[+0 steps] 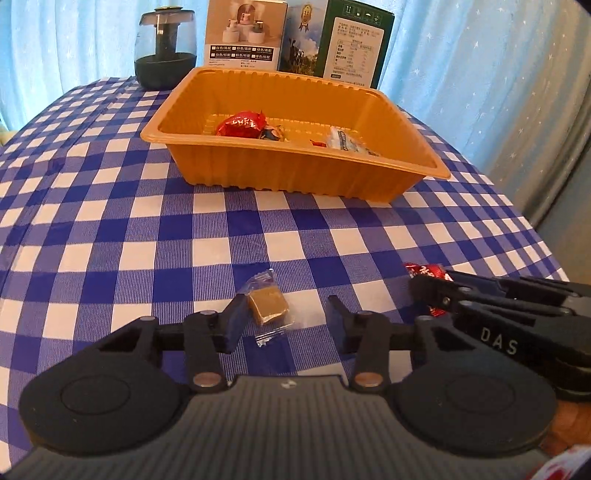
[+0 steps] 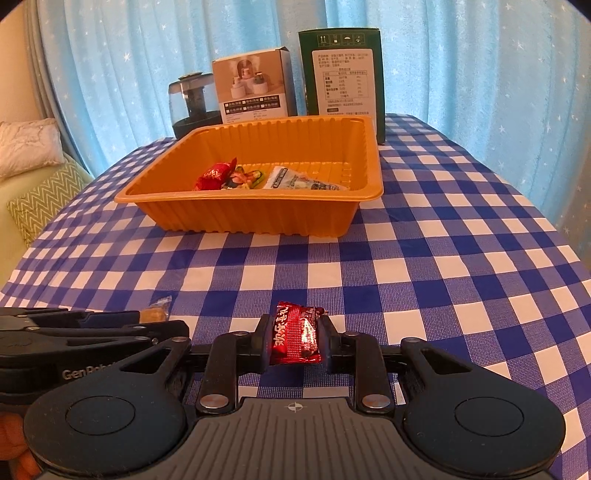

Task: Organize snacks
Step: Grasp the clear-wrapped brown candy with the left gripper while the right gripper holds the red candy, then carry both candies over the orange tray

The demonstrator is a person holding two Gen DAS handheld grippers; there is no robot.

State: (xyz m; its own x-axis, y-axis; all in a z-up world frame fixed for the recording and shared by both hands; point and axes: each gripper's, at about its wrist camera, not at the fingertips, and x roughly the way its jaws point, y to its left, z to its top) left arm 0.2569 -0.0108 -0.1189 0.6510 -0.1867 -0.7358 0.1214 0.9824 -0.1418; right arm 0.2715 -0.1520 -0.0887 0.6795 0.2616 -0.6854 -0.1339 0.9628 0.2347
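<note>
An orange plastic tray (image 1: 295, 173) (image 2: 251, 218) stands at the far middle of the checked table and holds a red candy (image 1: 242, 123) (image 2: 214, 173) and several other wrapped snacks. My left gripper (image 1: 284, 314) is open, with a clear-wrapped brown caramel (image 1: 266, 303) lying on the cloth between its fingers, close to the left finger. The caramel also shows in the right wrist view (image 2: 157, 313). My right gripper (image 2: 294, 338) is shut on a red snack packet (image 2: 295, 338), low over the table. That packet shows partly in the left wrist view (image 1: 428, 272), behind the right gripper's fingers.
A dark glass humidifier (image 1: 165, 48) (image 2: 194, 105), a white product box (image 1: 245, 35) (image 2: 255, 85) and a green carton (image 1: 349, 40) (image 2: 341, 74) stand behind the tray. Blue curtains hang beyond the table. A sofa with cushions (image 2: 33, 173) is on the left.
</note>
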